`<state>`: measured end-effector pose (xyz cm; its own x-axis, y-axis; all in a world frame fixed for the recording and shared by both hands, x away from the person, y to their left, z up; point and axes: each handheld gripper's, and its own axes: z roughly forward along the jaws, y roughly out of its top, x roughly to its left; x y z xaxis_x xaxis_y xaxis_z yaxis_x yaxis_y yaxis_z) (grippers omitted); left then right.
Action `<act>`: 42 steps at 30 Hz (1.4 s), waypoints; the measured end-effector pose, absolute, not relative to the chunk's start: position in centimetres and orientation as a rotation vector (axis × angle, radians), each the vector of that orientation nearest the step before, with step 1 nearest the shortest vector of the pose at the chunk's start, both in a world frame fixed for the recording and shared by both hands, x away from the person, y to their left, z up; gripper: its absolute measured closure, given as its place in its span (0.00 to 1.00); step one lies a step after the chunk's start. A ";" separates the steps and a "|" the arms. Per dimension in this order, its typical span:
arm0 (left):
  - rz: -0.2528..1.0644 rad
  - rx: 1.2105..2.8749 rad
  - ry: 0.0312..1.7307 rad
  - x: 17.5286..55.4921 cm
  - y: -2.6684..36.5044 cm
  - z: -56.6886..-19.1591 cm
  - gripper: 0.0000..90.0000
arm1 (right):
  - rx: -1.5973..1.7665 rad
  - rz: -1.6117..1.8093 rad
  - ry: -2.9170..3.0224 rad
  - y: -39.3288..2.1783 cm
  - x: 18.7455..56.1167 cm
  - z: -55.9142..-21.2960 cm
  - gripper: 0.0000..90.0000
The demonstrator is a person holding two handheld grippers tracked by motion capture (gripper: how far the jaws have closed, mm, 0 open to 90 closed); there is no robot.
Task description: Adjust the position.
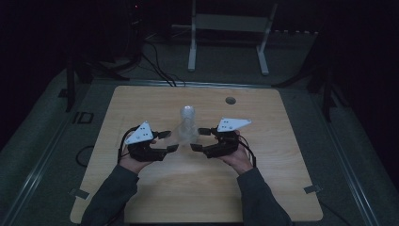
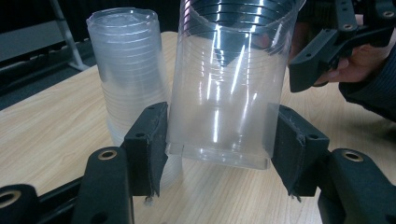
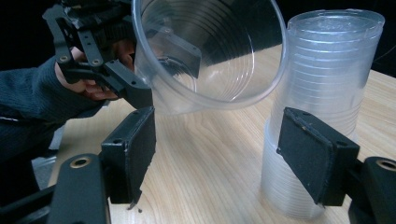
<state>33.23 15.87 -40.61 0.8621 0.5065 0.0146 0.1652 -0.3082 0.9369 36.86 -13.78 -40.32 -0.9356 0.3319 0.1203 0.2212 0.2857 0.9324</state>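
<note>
My left gripper [image 1: 170, 141] is shut on a clear plastic cup [image 2: 229, 84]; its two pads press the cup's lower wall from either side, and the cup hangs tilted just above the wooden table [image 1: 141, 188]. The cup's open mouth [image 3: 210, 51] faces my right gripper [image 3: 224, 154], which stands open below the rim with nothing between its pads. A stack of clear cups [image 1: 187, 117] stands upside down on the table just behind the held cup, to the right of my right gripper's far pad [image 3: 317, 158]. One jaw of the right gripper [image 2: 317, 60] sits close to the cup's upper edge.
A round cable hole [image 1: 230, 100] lies in the table's far part. Behind the table stands a white metal frame [image 1: 226, 33], and black cables [image 1: 155, 61] run across the floor. The room around the table is dark.
</note>
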 end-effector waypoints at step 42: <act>0.428 1.714 0.545 32.7 16.9 -39.7 0.46 | 0.513 1.930 2.358 -12.3 37.4 -38.0 0.24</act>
